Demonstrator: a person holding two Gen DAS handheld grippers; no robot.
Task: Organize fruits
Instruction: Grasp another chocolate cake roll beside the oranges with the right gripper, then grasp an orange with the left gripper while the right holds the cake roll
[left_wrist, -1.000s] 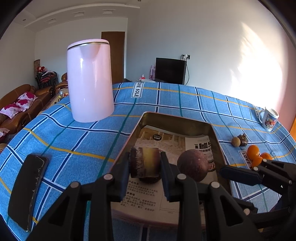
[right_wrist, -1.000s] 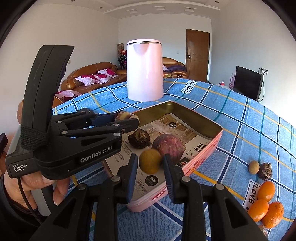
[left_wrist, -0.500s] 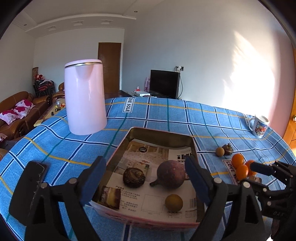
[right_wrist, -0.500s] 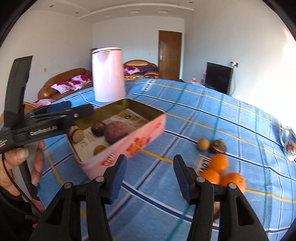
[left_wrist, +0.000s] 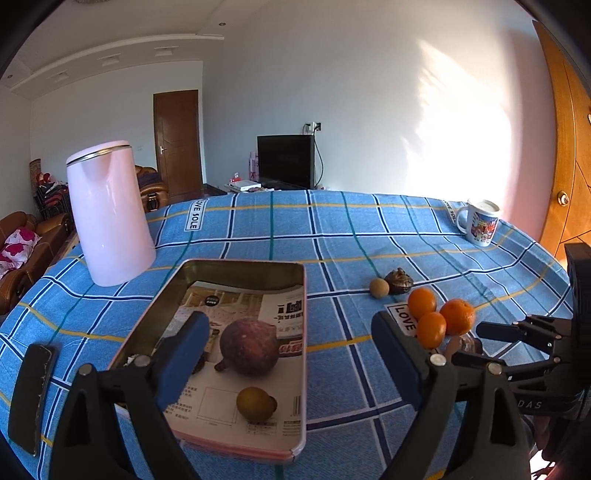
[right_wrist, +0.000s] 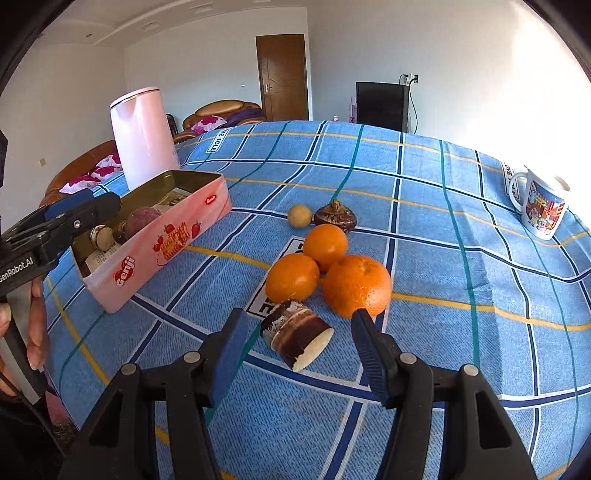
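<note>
The pink tin (left_wrist: 236, 264) holds a round purple fruit (left_wrist: 249, 347) and a small yellow-brown fruit (left_wrist: 255, 402). My left gripper (left_wrist: 290, 352) hangs over the tin's near end, its jaws opening wide with nothing pressed between them. A cut cane piece (right_wrist: 295, 338) lies on the cloth between the pads of my right gripper (right_wrist: 299, 321), whose jaws are opening and do not touch it. Just beyond lie three oranges (right_wrist: 325, 242), a small tan fruit (right_wrist: 298, 216) and a dark bulb (right_wrist: 335, 219). Another cane piece (right_wrist: 101, 236) sits in the tin (right_wrist: 159, 243).
A tall pink kettle (left_wrist: 109, 214) stands behind the tin at the left. A printed mug (right_wrist: 539, 210) sits at the far right of the blue checked cloth. A dark phone (left_wrist: 31, 395) lies at the near left edge. A hand (right_wrist: 35, 325) holds the left gripper.
The left gripper let go of a cane piece in the tin, opened wide and drew back. The right gripper dropped the yellow-brown fruit in the tin, swung right to the oranges and opened.
</note>
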